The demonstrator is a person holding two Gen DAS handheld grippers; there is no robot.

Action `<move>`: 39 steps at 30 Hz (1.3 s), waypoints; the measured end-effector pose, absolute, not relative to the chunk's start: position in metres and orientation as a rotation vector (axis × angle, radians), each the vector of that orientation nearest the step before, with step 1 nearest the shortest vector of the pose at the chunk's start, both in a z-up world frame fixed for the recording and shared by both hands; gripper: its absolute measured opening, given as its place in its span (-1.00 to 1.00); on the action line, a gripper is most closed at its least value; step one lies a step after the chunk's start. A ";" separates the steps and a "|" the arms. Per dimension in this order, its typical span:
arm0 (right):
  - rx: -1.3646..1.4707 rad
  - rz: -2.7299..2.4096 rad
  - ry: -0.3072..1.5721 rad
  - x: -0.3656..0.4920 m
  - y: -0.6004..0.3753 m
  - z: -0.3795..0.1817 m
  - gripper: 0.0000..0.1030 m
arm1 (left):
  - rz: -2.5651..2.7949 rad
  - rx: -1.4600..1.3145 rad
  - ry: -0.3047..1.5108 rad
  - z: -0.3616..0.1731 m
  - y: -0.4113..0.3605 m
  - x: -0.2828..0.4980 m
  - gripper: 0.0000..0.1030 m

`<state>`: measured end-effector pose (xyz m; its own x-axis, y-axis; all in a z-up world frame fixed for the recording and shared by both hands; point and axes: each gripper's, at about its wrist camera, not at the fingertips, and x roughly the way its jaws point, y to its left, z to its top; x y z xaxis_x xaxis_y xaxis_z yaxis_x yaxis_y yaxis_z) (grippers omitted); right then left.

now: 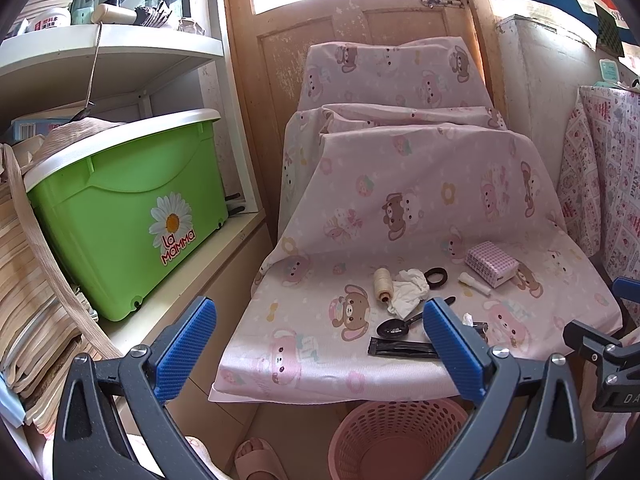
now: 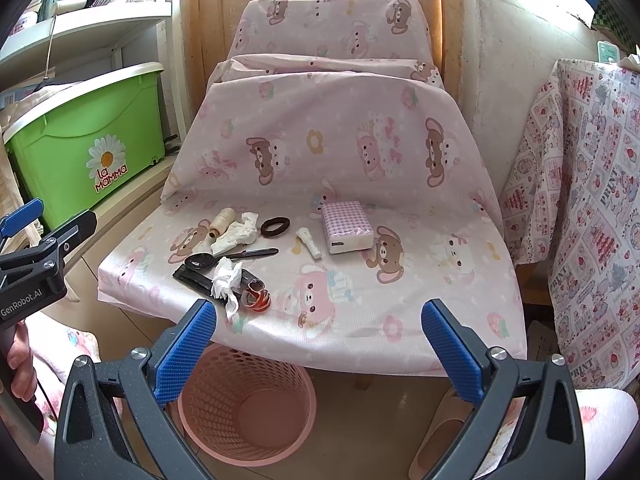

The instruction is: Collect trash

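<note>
Two bits of crumpled white paper lie on the pink bear cloth (image 2: 400, 272) that covers the surface. One crumpled tissue (image 2: 236, 234) sits just beside a spool of cream thread (image 2: 221, 221). The other white wad (image 2: 227, 283) lies on top of a flat black wrapper (image 2: 196, 278), touching a small torn red and brown wrapper (image 2: 256, 298) near the front edge. A black plastic spoon (image 2: 230, 258) lies between the two wads. Behind them are a black hair ring (image 2: 275, 226), a small white tube (image 2: 309, 243) and a pack with pink checks (image 2: 347, 227). A pink basket (image 2: 244, 404) with holes stands on the floor, below the front edge of the cloth. The right claw (image 2: 318, 350) hangs above the basket and the front edge, with its blue fingers (image 2: 186, 354) spread wide and nothing between them. The left claw (image 1: 320, 350) is also wide open and holds nothing, and it hangs in front of the cloth, near the spoon. To the left a green box (image 1: 128, 216) with a daisy on it sits on a low shelf. To the right hangs another cloth with red and pink pictures (image 2: 580, 200).
</note>
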<state>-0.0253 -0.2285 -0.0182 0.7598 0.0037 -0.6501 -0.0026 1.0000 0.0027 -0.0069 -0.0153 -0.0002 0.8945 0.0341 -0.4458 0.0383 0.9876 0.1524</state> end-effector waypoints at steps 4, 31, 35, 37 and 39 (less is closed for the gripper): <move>0.001 0.002 0.712 -0.026 -0.229 -0.019 1.00 | -0.003 0.161 0.469 -0.001 -0.016 -0.007 0.98; 0.045 -0.005 0.835 -0.003 -0.234 -0.053 0.99 | -0.232 0.051 0.822 -0.066 -0.038 0.053 0.03; 0.038 -0.003 0.853 0.004 -0.232 -0.058 0.86 | -0.286 0.020 0.875 -0.079 -0.048 0.068 -0.15; 0.041 -0.003 0.859 0.007 -0.232 -0.061 0.83 | -0.284 0.014 0.896 -0.086 -0.051 0.076 -0.15; 0.050 0.003 0.864 0.009 -0.232 -0.062 0.76 | -0.280 -0.009 0.922 -0.093 -0.050 0.082 -0.15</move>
<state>0.0090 -0.2324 -0.0624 0.6492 0.0230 -0.7603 0.0175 0.9988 0.0451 0.0818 -0.0498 -0.0931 0.5707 -0.2422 -0.7846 0.2343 0.9638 -0.1271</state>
